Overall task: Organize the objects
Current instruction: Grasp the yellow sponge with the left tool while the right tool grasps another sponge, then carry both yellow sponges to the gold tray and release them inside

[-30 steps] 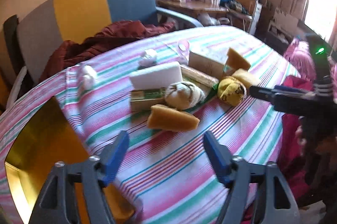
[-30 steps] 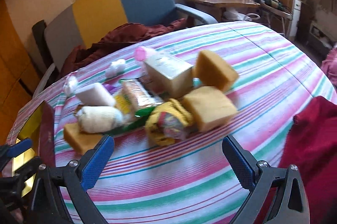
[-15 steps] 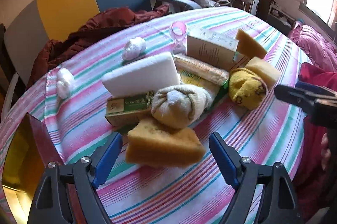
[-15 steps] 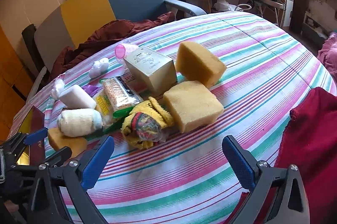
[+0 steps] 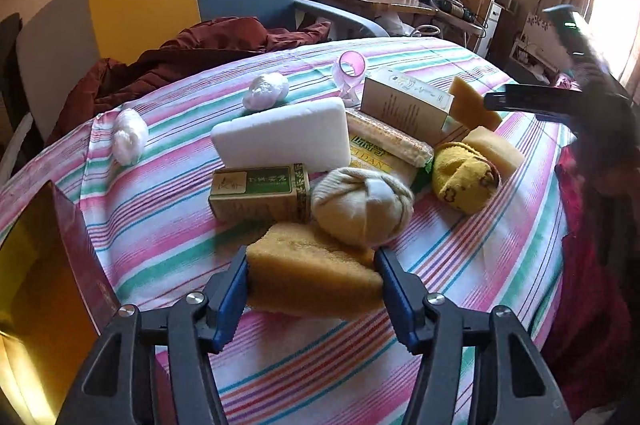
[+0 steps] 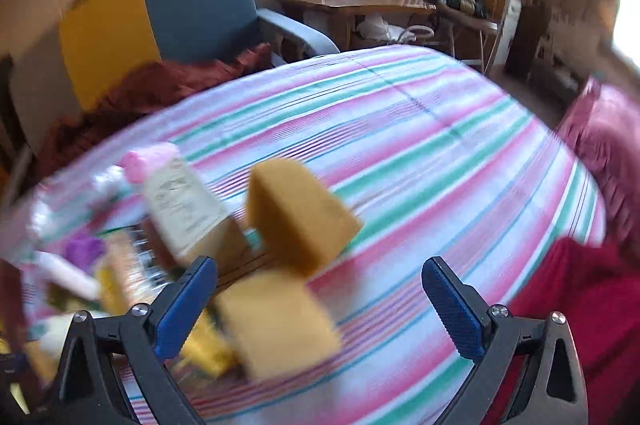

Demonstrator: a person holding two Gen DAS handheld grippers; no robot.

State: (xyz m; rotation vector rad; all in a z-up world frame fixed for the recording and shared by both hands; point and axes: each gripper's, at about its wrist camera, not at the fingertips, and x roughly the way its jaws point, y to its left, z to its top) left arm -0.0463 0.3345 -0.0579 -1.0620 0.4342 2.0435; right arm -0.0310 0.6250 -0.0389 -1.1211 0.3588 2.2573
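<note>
Sponge wedge (image 5: 310, 275) between closing left gripper (image 5: 312, 289) pads, touching; right gripper (image 6: 320, 305) spread.

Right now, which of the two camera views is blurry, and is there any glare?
Right wrist view: motion-smeared, worst over the box and sponges; its fingers stay sharp. Left wrist view: crisp on the sponge and sock ball. Both: windows blown out, and fisheye bends the tablecloth stripes.

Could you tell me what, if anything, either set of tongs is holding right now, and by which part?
The left tongs are closing on the yellow sponge wedge, pads at its two ends. The right tongs are open and hold nothing.
</note>
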